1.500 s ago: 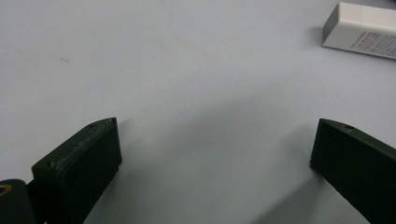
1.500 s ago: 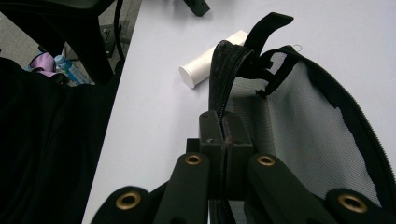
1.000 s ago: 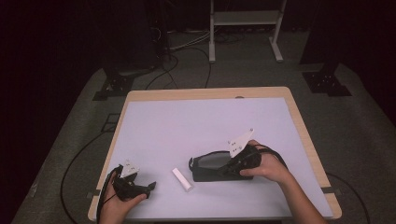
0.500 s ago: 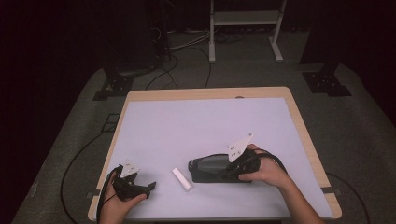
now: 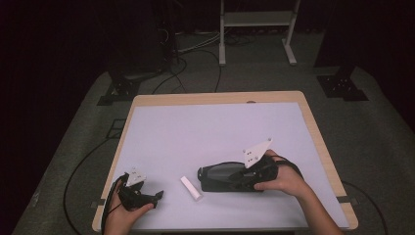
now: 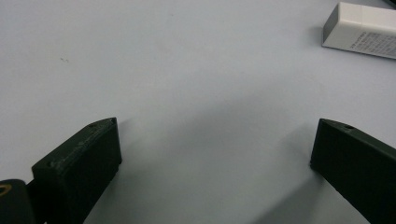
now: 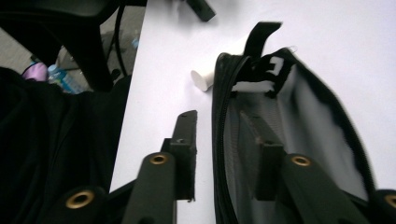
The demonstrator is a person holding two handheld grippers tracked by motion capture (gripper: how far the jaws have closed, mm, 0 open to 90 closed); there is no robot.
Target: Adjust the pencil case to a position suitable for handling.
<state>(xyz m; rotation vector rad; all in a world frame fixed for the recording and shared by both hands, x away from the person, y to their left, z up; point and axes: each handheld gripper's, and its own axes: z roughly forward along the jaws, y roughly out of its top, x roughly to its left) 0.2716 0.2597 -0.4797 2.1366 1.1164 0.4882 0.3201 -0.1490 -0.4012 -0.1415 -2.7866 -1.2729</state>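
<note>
A black zip pouch point(image 5: 222, 177) lies open on the white table top, its grey lining point(image 7: 299, 121) showing in the right gripper view. My right gripper point(image 5: 235, 177) reaches into it from the right. Its jaws point(image 7: 217, 116) have just been opening. They straddle the pouch's zipped rim, one outside and one inside, with a gap on each side. A small white eraser point(image 5: 191, 187) lies just left of the pouch. My left gripper point(image 5: 155, 197) rests near the front left corner, open point(image 6: 212, 126) and wide with nothing between its fingers. The eraser point(image 6: 359, 30) sits ahead of it to the right.
The table point(image 5: 210, 127) has a wooden rim, and its front edge runs close to both hands. Cables and a metal stand point(image 5: 254, 29) are on the dark floor beyond it. A dark sleeve and a bottle point(image 7: 60, 79) show off the table's edge.
The right hand has shifted slightly toward the near edge, its gripper still at the pouch. The left hand and the eraser have stayed put.
</note>
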